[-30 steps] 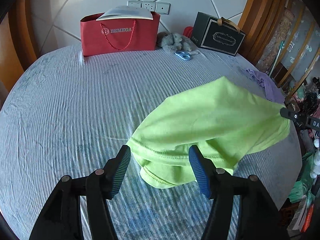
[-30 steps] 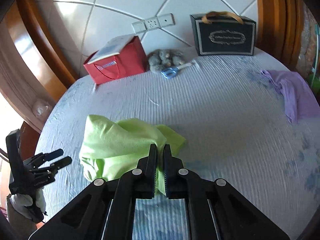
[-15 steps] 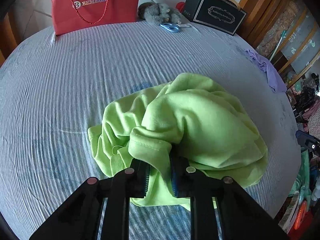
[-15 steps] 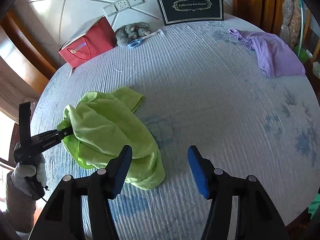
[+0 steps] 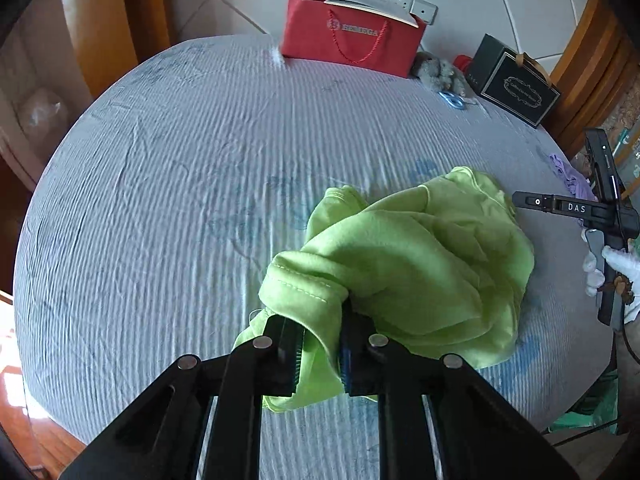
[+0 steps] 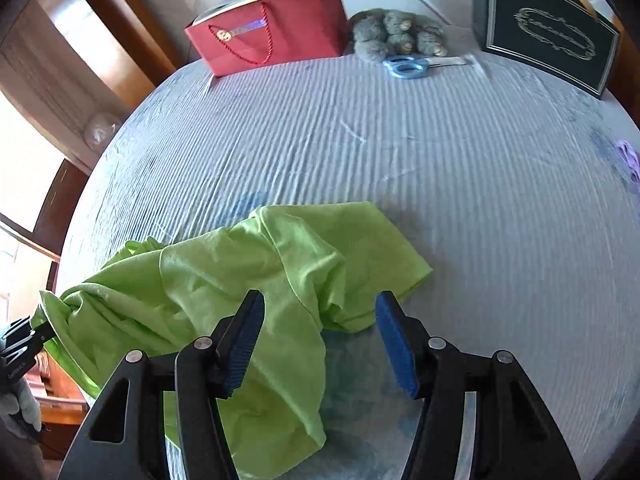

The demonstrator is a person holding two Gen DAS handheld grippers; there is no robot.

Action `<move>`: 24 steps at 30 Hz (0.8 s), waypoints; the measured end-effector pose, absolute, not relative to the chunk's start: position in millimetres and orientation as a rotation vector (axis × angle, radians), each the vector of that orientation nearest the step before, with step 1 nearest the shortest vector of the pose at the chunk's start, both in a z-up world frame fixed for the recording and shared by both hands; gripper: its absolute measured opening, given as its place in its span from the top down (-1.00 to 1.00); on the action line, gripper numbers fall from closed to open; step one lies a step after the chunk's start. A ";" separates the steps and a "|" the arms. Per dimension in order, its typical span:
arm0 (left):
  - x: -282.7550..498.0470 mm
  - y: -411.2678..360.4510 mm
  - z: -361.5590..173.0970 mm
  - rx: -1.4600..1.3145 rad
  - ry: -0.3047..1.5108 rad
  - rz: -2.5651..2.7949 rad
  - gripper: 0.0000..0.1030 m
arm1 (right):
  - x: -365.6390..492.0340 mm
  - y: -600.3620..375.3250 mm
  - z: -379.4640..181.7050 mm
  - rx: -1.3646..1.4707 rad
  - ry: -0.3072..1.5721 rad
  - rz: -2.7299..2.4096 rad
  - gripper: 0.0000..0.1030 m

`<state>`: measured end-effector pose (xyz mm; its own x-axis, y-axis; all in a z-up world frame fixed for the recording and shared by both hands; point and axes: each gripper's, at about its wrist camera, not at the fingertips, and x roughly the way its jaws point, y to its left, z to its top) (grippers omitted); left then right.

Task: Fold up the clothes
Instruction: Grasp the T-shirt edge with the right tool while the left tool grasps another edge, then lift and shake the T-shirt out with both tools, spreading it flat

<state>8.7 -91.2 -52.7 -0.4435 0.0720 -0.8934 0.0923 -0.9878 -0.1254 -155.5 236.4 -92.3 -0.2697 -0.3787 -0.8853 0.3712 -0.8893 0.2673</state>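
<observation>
A lime-green garment (image 5: 420, 264) lies crumpled on the grey striped tablecloth (image 5: 180, 184). My left gripper (image 5: 320, 340) is shut on a bunched hem of it, lifting that edge near the table's front. In the right wrist view the same garment (image 6: 248, 272) stretches from the left gripper (image 6: 36, 332) at the far left to under my right gripper (image 6: 320, 320). The right gripper stands open just above the cloth's right end, its blue pads (image 6: 394, 340) pressing on nothing. From the left wrist view the right gripper (image 5: 534, 202) shows at the right edge, held by a white-gloved hand (image 5: 616, 268).
At the table's far side stand a red paper bag (image 5: 348, 40), a grey plush toy (image 5: 440, 72), blue scissors (image 5: 452, 98) and a black gift box (image 5: 516, 84). A purple garment (image 5: 568, 176) lies at the right edge. Wooden panelling surrounds the round table.
The left gripper closed on the green hem and now holds it. The right gripper let go of the cloth, opened, and came down close over the garment's right end. The garment dropped onto the table.
</observation>
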 end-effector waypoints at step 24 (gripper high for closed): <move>-32.2 -110.6 -50.6 1.655 0.275 -2.784 0.85 | -128.3 372.0 -13.7 1.508 -0.200 -2.860 0.68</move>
